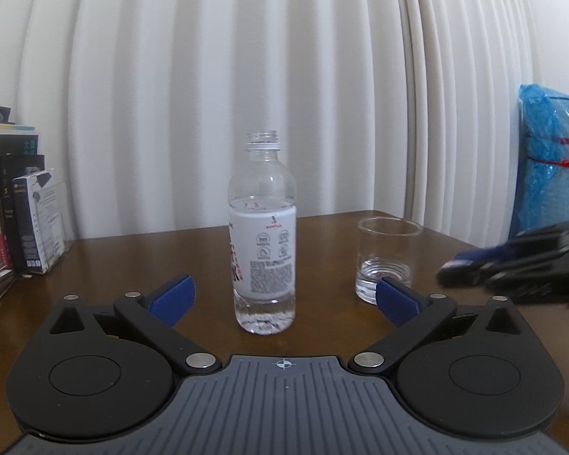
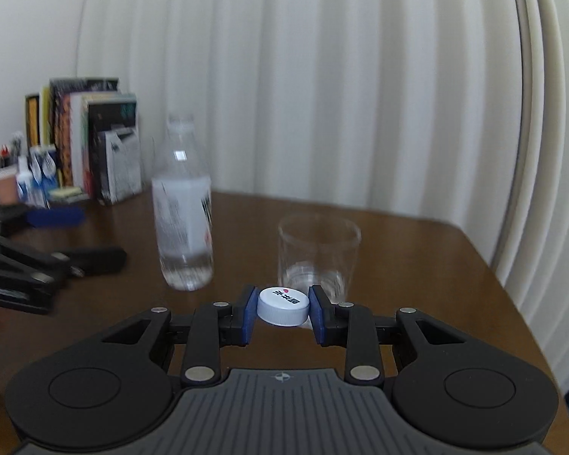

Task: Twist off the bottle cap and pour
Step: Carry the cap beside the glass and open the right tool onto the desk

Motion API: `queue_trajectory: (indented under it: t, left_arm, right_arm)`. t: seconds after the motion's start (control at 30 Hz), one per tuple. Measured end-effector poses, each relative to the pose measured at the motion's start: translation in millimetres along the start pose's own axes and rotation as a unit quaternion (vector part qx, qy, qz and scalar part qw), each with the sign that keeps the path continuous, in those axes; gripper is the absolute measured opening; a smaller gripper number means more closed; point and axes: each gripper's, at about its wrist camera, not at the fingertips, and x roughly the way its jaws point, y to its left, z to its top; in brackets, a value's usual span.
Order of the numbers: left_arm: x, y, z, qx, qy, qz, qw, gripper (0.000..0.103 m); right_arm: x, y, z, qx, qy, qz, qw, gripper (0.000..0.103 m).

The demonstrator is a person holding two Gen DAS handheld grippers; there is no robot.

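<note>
A clear plastic bottle (image 1: 262, 235) with a white label stands upright and uncapped on the brown table; it also shows in the right wrist view (image 2: 184, 208). My left gripper (image 1: 282, 297) is open, its blue pads on either side of the bottle's base without touching it. A clear glass (image 1: 387, 259) stands to the bottle's right, also in the right wrist view (image 2: 316, 256). My right gripper (image 2: 283, 313) is shut on the white bottle cap (image 2: 283, 305), held just in front of the glass. The right gripper shows blurred at the right edge of the left wrist view (image 1: 451, 269).
Books and boxes (image 1: 15, 204) stand at the table's back left, also in the right wrist view (image 2: 91, 144). A blue plastic-wrapped bundle (image 1: 554, 159) is at the right. White curtains hang behind. The table edge (image 2: 512, 295) runs close on the right.
</note>
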Motion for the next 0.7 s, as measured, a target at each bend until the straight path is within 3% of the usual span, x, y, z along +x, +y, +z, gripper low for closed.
queue_trajectory:
  t: [0.2,0.37,0.7]
  left_arm:
    - [-21,-3,-4,-0.011,0.003,0.008,0.9999,0.103]
    - [-11,7,-9,-0.012,0.008,0.007,0.9999,0.103]
    - [-40,-25,-2,-0.011,0.013,0.003,0.9999,0.103]
  right_arm:
    - [14,-5,-10,0.009,0.031,-0.022,0.999,0.032]
    - [20,-10,-14,0.02,0.044,-0.025,0.999,0.032]
    - [33,-13,-14,0.024,0.082,-0.025,0.996,0.032]
